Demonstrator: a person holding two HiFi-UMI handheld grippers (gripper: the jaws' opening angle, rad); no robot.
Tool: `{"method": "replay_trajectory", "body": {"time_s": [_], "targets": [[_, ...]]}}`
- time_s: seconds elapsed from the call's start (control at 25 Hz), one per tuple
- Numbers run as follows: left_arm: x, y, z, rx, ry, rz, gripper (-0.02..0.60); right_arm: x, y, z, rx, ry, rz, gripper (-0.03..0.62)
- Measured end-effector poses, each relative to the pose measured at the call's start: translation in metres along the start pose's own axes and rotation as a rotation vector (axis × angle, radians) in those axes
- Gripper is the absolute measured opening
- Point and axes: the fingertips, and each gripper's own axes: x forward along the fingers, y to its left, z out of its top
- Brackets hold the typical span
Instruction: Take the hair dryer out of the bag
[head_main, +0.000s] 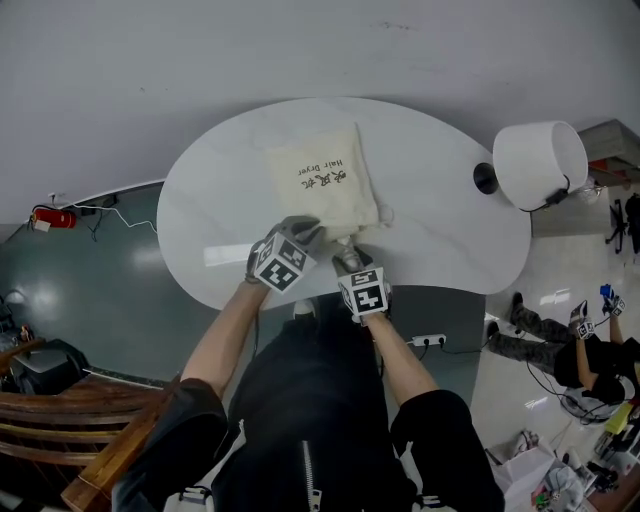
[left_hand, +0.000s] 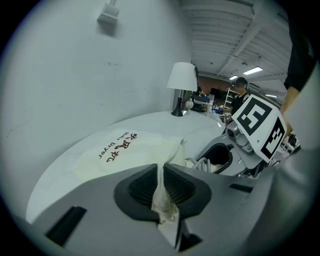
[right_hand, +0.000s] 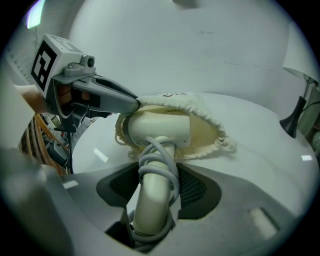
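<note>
A cream drawstring bag (head_main: 322, 178) printed "Hair Dryer" lies on the white oval table (head_main: 440, 200). My left gripper (left_hand: 161, 185) is shut on a fold of the bag's rim cloth (left_hand: 164, 200) at the mouth. The white hair dryer (right_hand: 160, 131) sticks out of the bag's mouth (right_hand: 202, 134), its body still partly inside. Its handle (right_hand: 151, 200), wrapped in grey cord (right_hand: 159, 162), sits between the pads of my right gripper (right_hand: 156, 187), which is shut on it. In the head view both grippers (head_main: 300, 238) (head_main: 350, 258) meet at the bag's near end.
A white-shaded lamp (head_main: 540, 163) on a dark base stands at the table's right end. The grey wall runs behind the table. A wooden chair (head_main: 60, 420) is at the lower left, and a socket strip (head_main: 430, 341) lies on the floor.
</note>
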Motion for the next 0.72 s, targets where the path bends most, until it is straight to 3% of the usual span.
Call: {"method": "replay_trajectory", "body": {"time_s": [0.52, 0.72], "targets": [[-0.010, -0.015, -0.008, 0.001, -0.007, -0.018, 0.039, -0.031, -0.004, -0.029, 0.023, -0.006, -0.015, 0.225], [-0.017, -0.021, -0.005, -0.023, -0.048, -0.028, 0.063, -0.044, -0.001, -0.036, 0.027, -0.010, -0.014, 0.225]]}}
